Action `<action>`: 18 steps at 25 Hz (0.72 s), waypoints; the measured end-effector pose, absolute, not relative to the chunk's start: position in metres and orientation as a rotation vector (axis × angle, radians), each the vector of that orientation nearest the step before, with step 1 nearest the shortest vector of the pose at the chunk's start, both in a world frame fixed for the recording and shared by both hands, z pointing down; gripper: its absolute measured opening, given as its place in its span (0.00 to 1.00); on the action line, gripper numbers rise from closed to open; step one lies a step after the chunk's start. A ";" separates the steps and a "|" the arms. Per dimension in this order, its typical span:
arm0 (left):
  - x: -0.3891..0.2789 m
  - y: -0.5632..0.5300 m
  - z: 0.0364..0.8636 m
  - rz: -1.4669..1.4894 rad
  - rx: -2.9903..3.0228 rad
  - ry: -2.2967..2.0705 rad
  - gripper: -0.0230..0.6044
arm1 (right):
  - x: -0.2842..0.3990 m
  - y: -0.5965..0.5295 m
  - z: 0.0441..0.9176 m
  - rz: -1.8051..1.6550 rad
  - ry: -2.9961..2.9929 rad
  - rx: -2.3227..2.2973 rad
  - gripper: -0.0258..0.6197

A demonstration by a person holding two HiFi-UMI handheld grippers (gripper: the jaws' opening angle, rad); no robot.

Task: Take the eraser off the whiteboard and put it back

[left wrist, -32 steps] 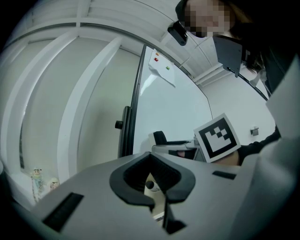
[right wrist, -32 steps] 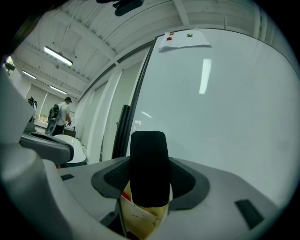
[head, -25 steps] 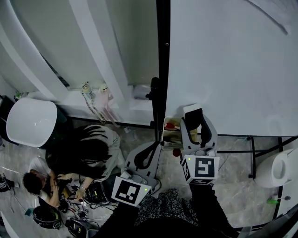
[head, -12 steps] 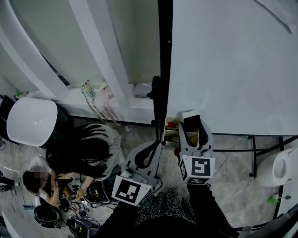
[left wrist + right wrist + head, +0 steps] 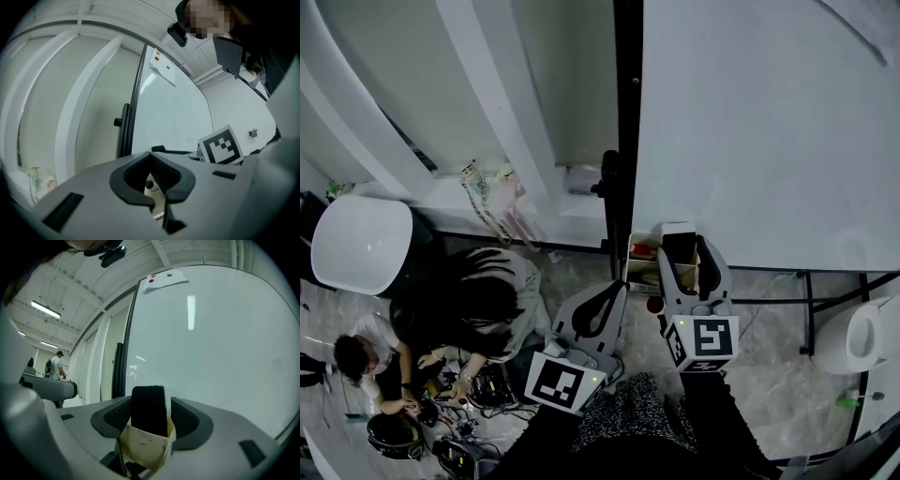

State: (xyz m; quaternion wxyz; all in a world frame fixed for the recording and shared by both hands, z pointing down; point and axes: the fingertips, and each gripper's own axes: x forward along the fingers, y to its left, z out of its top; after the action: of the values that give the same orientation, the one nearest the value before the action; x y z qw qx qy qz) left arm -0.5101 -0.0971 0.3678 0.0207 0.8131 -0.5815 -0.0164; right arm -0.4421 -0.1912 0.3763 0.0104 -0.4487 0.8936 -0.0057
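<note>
Filling the head view from 12 to 3 o'clock, the whiteboard (image 5: 769, 122) has a black post (image 5: 628, 112) along its left edge. At 8 o'clock a person (image 5: 370, 361) sits low on the floor among gear. At 6 o'clock the left gripper (image 5: 600, 309) has its jaws pressed together on nothing. At 5 o'clock the right gripper (image 5: 686, 258) pinches the eraser (image 5: 680, 246) by the board's lower edge; whether it touches the board cannot be told.

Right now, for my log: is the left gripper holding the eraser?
No, the eraser sits between the jaws of the right gripper; the left gripper holds nothing.
</note>
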 end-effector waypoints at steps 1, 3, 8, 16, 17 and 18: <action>-0.509 -0.097 0.367 -0.061 2.526 -1.802 0.04 | -0.441 -0.190 0.374 -0.004 2.789 -1.396 0.42; -0.507 -0.098 0.369 -0.067 2.529 -1.798 0.04 | -0.438 -0.189 0.370 0.025 2.787 -1.390 0.42; -0.501 -0.100 0.369 -0.074 2.550 -1.783 0.05 | -0.434 -0.171 0.349 0.158 2.765 -1.298 0.42; -0.484 -0.099 0.361 -0.107 2.595 -1.745 0.05 | -0.416 -0.152 0.342 0.215 2.784 -1.315 0.42; -0.481 -0.096 0.357 -0.117 2.595 -1.746 0.04 | -0.412 -0.148 0.339 0.222 2.784 -1.313 0.40; -0.477 -0.094 0.354 -0.124 2.598 -1.746 0.05 | -0.407 -0.143 0.336 0.238 2.782 -1.317 0.34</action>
State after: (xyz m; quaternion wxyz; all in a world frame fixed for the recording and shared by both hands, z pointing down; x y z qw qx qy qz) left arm -0.4774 -0.0939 0.3537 0.0045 0.8294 -0.5573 -0.0396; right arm -0.4070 -0.1433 0.3355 0.0271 -0.4264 0.9009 0.0770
